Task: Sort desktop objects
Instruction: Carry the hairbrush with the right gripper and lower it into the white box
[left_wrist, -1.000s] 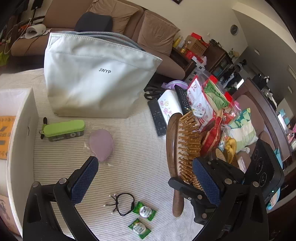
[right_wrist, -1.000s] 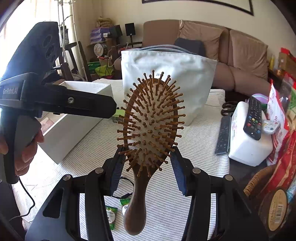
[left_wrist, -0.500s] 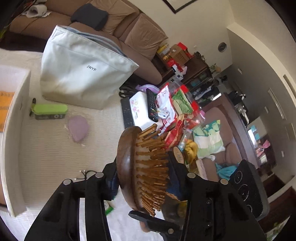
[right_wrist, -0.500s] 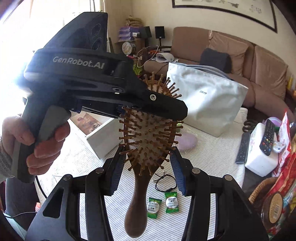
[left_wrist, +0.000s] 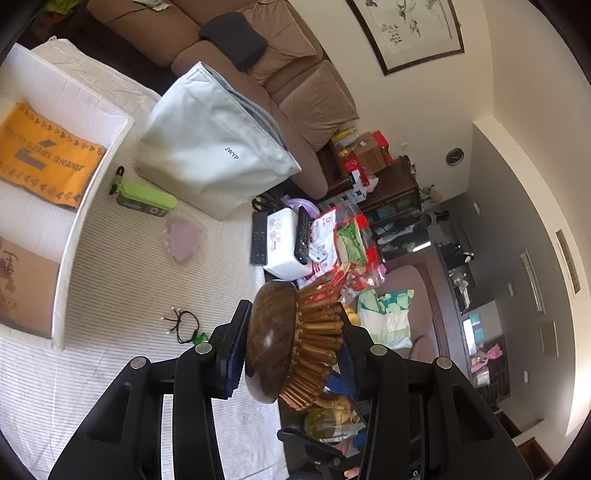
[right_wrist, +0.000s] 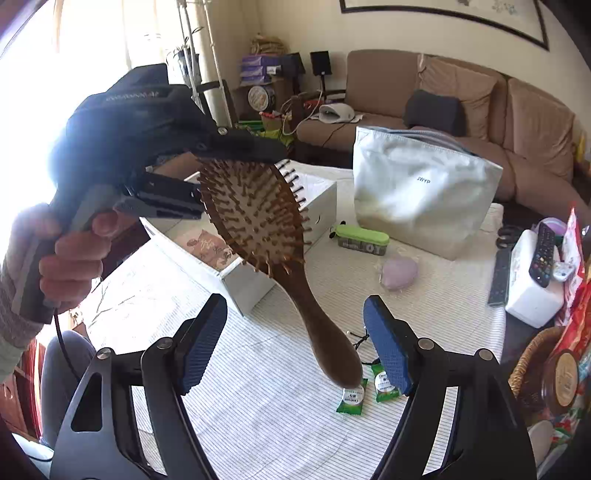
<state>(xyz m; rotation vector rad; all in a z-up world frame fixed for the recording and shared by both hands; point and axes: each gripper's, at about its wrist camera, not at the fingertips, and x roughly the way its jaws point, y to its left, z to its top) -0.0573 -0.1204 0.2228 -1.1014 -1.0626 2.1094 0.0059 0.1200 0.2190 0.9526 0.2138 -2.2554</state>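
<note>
A wooden hairbrush (left_wrist: 269, 339) is in the air over the striped tablecloth (left_wrist: 122, 280). My left gripper (left_wrist: 291, 332) is shut on its head, one pad on the wooden back and the other on the bristles. In the right wrist view the hairbrush (right_wrist: 255, 210) hangs tilted, handle pointing down between the fingers of my right gripper (right_wrist: 295, 325). That gripper's jaws are opening and its blue pads (right_wrist: 384, 339) stand clear of the handle. A hand (right_wrist: 70, 254) holds the left gripper at the left.
On the cloth lie a green case (left_wrist: 147, 199), a purple pouch (left_wrist: 183, 238), a black hair tie (left_wrist: 184, 326) and two green packets (right_wrist: 351, 397). A white bag (left_wrist: 214, 147) stands behind them, a white box (left_wrist: 74, 236) at the left. Remotes (left_wrist: 258, 238), snack bags (left_wrist: 351, 243) and a basket (right_wrist: 528, 354) crowd the right.
My left gripper closed on the brush head and lifted it, rolling as it went. My right gripper, which held the brush, has opened and the handle now hangs free between its fingers.
</note>
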